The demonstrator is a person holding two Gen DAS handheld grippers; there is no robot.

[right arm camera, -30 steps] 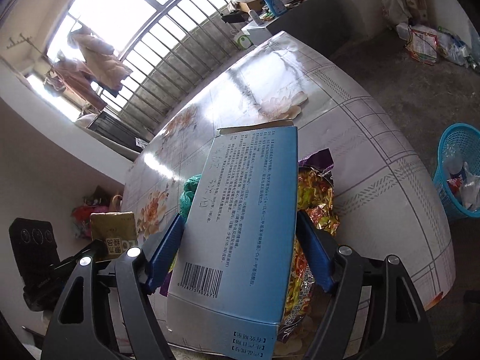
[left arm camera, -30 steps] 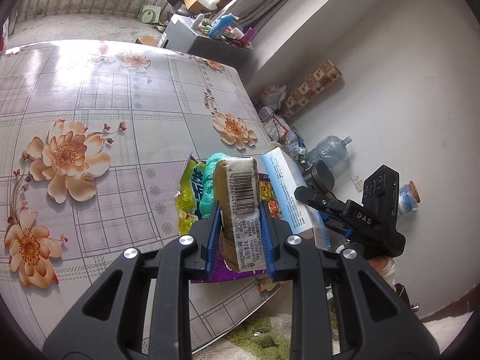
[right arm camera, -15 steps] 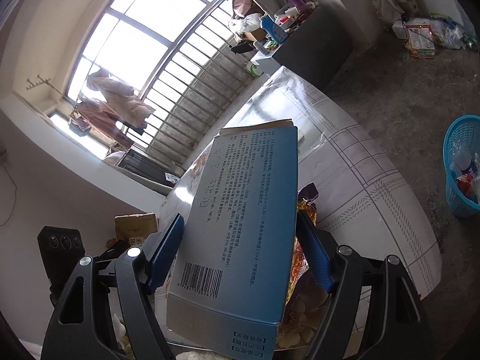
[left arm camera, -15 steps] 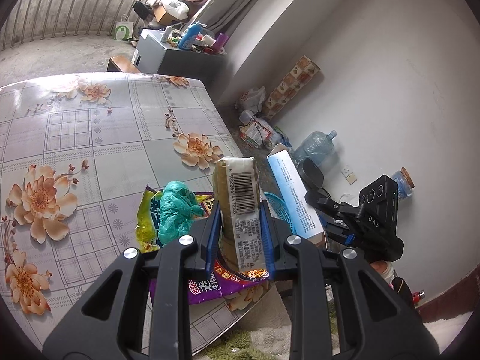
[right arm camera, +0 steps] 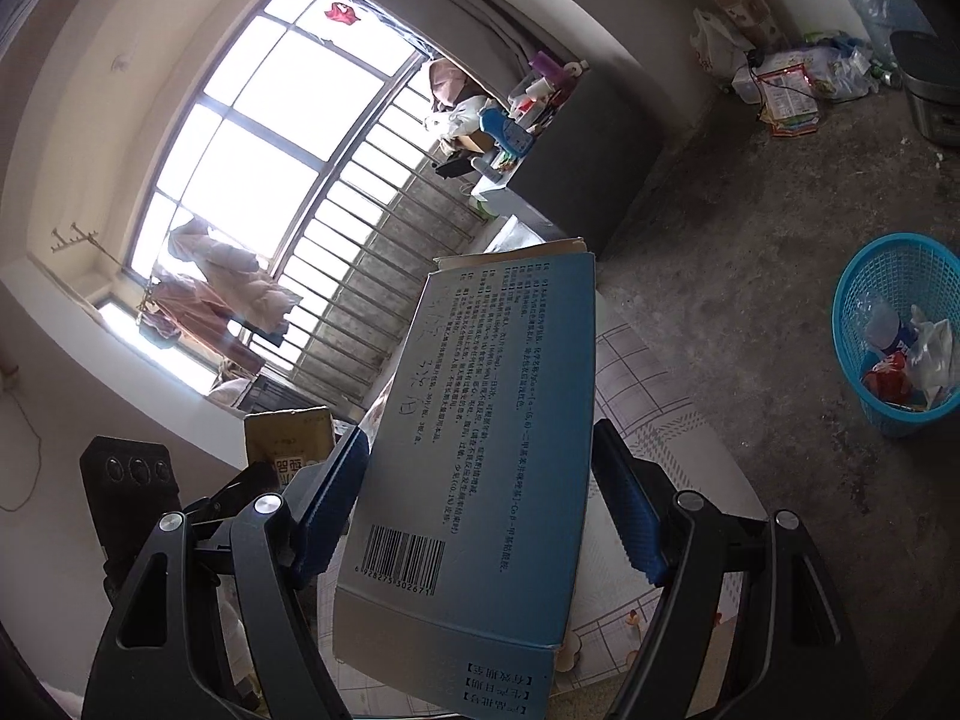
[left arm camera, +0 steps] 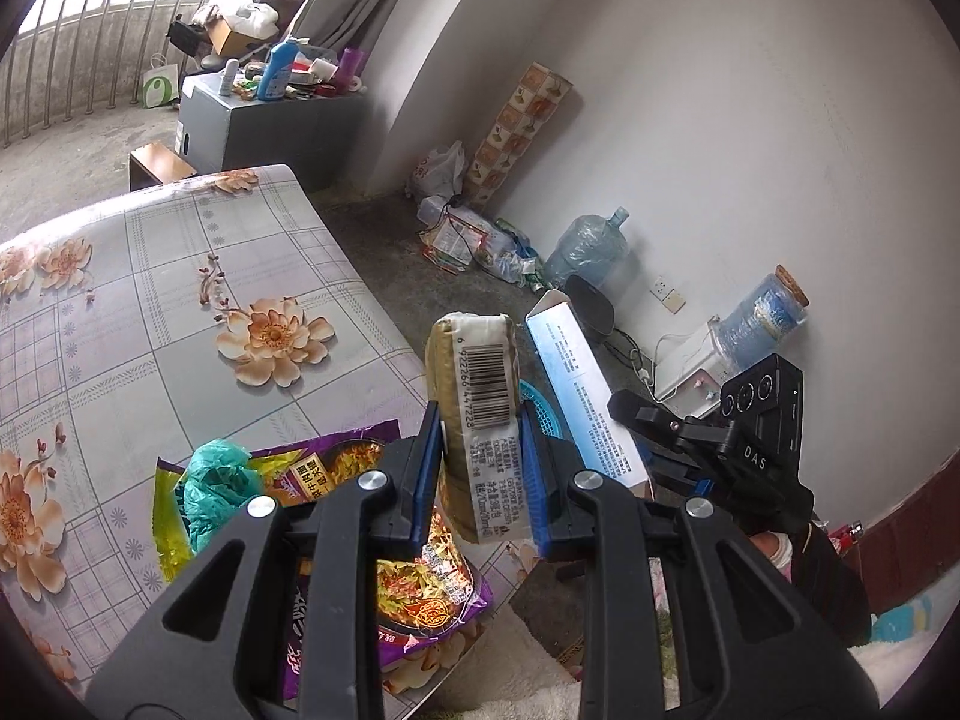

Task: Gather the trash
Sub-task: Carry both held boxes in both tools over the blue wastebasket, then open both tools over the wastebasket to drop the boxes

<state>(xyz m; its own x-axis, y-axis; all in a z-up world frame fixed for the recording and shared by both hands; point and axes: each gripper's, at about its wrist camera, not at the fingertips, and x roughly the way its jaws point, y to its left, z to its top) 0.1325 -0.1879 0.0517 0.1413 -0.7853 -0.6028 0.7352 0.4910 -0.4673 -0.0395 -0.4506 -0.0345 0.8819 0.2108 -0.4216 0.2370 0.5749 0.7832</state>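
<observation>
- Left hand-held gripper (left arm camera: 480,468) clenched on tan, flattened carton with barcode (left arm camera: 477,414), raised over edge of floral, glossy worktop (left arm camera: 180,300).
- Right hand-held gripper (right arm camera: 480,504) grasping long blue-and-white cardboard box (right arm camera: 480,450), upright, top flap open.
- On worktop: crinkled purple-and-yellow foil snack bag (left arm camera: 336,480), crumpled teal plastic bag (left arm camera: 219,477) on top.
- Blue mesh plastic basket (right arm camera: 900,276) on bare concrete floor, part filled, well apart from box.

My left claw (left arm camera: 480,468) is matt black plastic with ribbed blue pads and shiny metal screws; it clamps a glossy film packet (left arm camera: 477,396). My right claw (right arm camera: 480,516) grips a smooth cardboard box (right arm camera: 480,450). The tablecloth (left arm camera: 180,300) looks like slick vinyl, the snack bags (left arm camera: 336,468) are shiny foil, the basket (right arm camera: 894,300) is plastic mesh, and the floor (right arm camera: 720,240) is rough concrete.
</observation>
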